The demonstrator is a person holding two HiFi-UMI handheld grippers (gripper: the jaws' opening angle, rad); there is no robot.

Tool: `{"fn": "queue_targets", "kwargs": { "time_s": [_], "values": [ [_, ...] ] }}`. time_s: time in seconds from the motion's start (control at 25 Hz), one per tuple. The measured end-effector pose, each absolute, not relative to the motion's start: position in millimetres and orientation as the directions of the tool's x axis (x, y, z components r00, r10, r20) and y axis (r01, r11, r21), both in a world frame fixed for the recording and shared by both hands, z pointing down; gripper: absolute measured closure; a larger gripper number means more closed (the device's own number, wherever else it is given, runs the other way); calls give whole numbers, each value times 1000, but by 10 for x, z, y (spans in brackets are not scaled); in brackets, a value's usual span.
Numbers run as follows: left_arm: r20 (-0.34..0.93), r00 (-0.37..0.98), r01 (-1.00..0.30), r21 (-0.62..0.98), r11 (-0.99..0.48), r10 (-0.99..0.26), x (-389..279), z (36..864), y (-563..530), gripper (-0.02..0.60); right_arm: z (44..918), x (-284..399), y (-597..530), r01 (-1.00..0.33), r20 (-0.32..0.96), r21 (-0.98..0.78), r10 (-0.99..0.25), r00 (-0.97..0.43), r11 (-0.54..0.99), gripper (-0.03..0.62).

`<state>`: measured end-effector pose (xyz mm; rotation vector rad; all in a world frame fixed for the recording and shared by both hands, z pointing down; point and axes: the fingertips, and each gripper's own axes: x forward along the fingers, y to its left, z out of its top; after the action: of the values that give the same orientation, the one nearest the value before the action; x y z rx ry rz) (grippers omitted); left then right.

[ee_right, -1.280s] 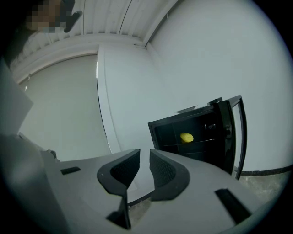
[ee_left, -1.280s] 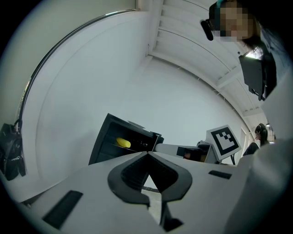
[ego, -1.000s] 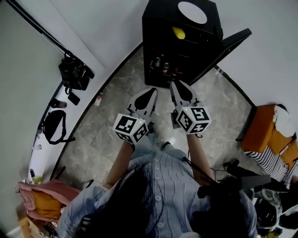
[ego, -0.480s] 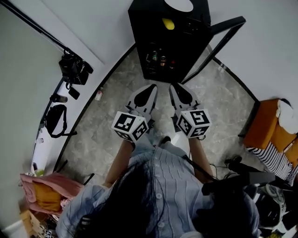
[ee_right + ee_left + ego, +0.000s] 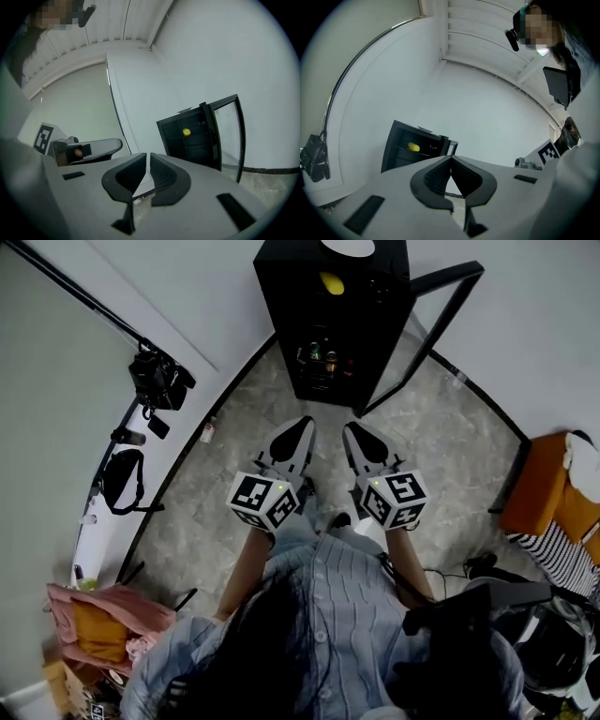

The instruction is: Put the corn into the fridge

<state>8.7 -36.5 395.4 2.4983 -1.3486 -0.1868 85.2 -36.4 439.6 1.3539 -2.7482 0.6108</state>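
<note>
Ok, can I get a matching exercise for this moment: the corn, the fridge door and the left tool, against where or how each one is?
Things:
1. corn
2. fridge door
3. left tool

Place or state:
A. swung open
B. shut, nothing in it
C. lying on an upper shelf inside the fridge

Pairs: 1-C, 2-A, 3-B.

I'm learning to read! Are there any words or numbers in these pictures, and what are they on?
No words or numbers can be read anywhere.
Cube on the left gripper: black-and-white squares only, no letters.
Cube on the right gripper, whose empty jaws are closing: squares only too.
Cans in the fridge: labels too small to read.
</note>
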Motion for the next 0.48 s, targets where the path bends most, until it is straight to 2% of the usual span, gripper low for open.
{"fn": "queue_targets", "kwargs": {
  "time_s": [0.48],
  "values": [
    [20, 534, -805, 320, -500, -846, 241, 3990, 253, 574, 4377, 938, 302, -747, 176, -295, -735, -655, 596, 574]
  ]
}}
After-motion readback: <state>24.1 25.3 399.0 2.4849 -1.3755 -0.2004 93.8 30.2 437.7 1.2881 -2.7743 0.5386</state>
